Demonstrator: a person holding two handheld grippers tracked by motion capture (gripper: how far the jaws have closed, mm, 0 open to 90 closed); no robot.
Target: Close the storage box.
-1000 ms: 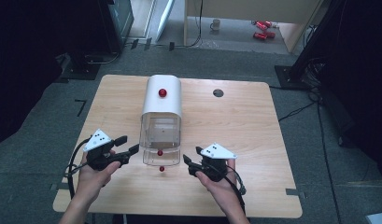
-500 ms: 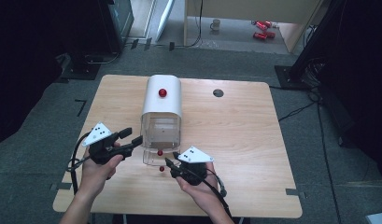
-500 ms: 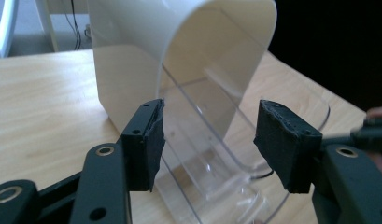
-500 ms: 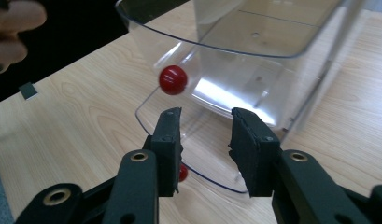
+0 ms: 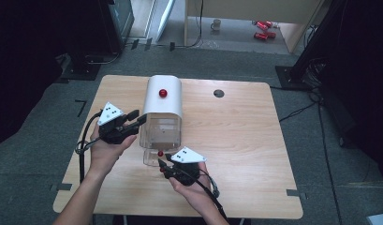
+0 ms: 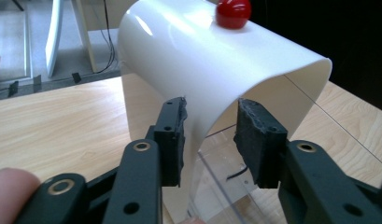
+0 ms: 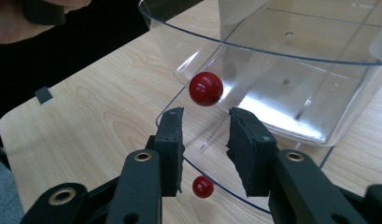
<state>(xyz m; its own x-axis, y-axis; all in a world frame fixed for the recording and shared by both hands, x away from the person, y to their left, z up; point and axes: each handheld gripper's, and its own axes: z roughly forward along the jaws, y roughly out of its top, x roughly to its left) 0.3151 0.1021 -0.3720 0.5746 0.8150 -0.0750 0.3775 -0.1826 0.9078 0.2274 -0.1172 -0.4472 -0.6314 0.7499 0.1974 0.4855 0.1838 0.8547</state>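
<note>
Starting nearest the person: right tongs held low over the table, pads narrowed to a slim gap and pinching nothing, tips just short of the small red knob on the front of the clear tray. Knob not yet gripped, so likely the moment just before taking hold. Tray drawn partway out from under the white cover, nothing visible inside it.

Farther on, to the left of the box: left tongs raised at the cover's front edge, pads apart and just now drawing closer, with the cover's rim standing between them but not pressed. On top of the cover, a second red knob, untouched. Beyond, a round hole in the tabletop.

Judged so far: both tools brought into place, no grip made; grasping the knob and steadying the cover both left to do.
</note>
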